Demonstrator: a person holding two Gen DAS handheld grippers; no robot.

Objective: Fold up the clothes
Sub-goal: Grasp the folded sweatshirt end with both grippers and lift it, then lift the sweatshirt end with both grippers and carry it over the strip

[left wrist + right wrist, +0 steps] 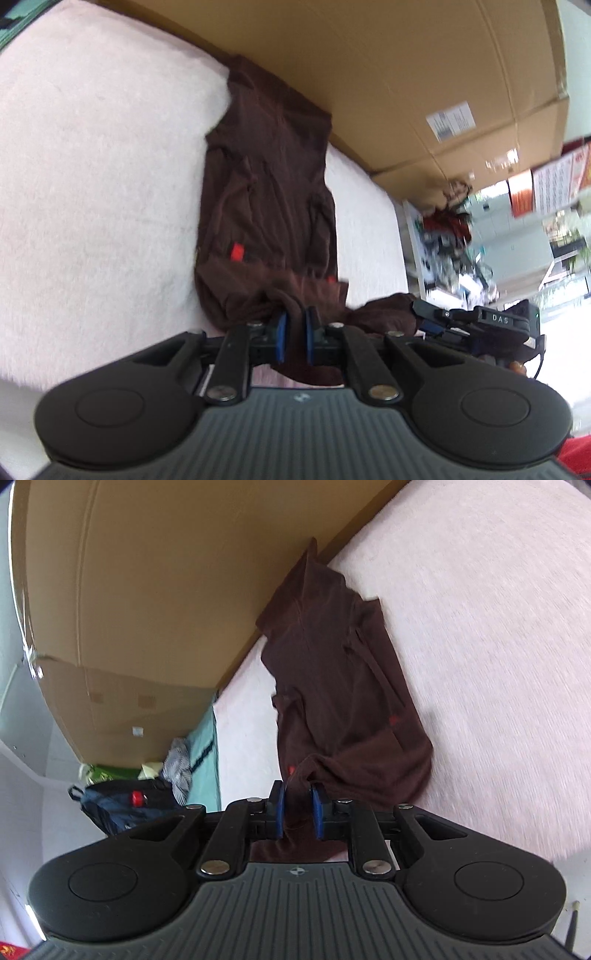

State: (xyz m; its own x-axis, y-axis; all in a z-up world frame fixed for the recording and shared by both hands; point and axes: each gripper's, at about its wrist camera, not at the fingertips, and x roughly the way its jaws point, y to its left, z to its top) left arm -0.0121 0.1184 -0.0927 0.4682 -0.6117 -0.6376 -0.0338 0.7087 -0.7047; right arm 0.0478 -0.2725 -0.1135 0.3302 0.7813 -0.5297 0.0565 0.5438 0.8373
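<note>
Both the left gripper (pixel 294 334) and right gripper (pixel 298 810) clamp the brown garment's (pixel 266 192) near hem, lifted mid-fold; next, carry it toward 12 o'clock.

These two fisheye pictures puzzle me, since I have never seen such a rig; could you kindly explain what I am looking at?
No robot here: a person carries a pair of hand-held tongs in each hand, with a camera on each looking along its fingers. One picture comes from the left tongs, the other from the right tongs. A dark brown garment lies stretched over a pale fluffy cover, beside a big cardboard box. Both tongs are shut on the garment's near edge, each pinching a bunch of cloth between blue pads. The right tongs also show in the left view.
</note>
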